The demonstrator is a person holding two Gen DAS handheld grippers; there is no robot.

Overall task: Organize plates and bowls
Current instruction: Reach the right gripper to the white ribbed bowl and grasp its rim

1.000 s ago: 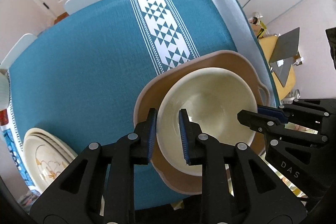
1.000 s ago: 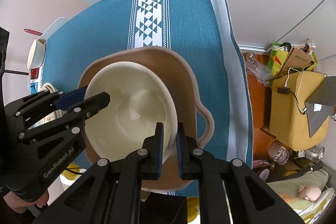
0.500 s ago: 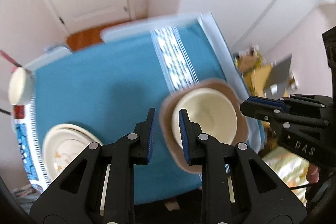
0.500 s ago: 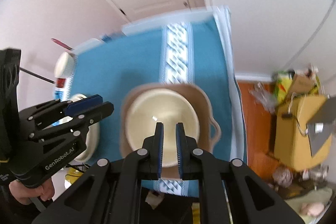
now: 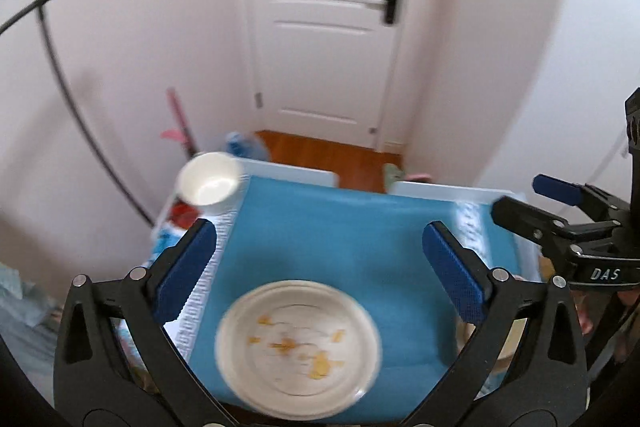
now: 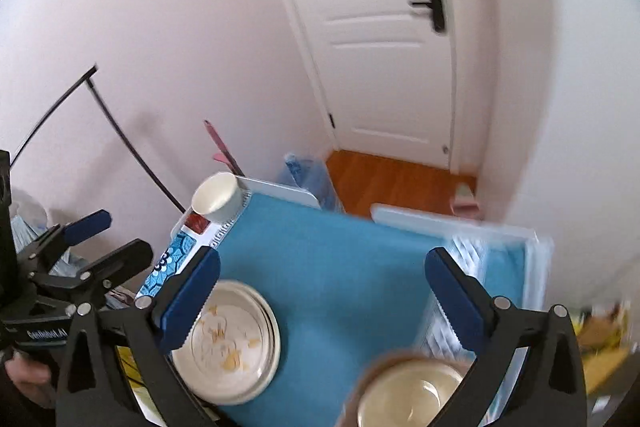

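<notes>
A stack of cream plates with yellow flower marks lies on the blue tablecloth near the front edge; it also shows in the right wrist view. A cream bowl sits inside a tan handled dish at the front right. A small white bowl stands at the far left corner, also in the right wrist view. My left gripper is open and empty, high above the plates. My right gripper is open and empty, above the table.
The blue cloth covers a small table with white edges. A white door and pink walls stand behind. A black stand leg leans at the left. Wooden floor lies beyond the table.
Both grippers let go of the cream bowl's rim, opened wide and rose away from the table. The views tilted up toward the door. The bowl stays in the tan dish.
</notes>
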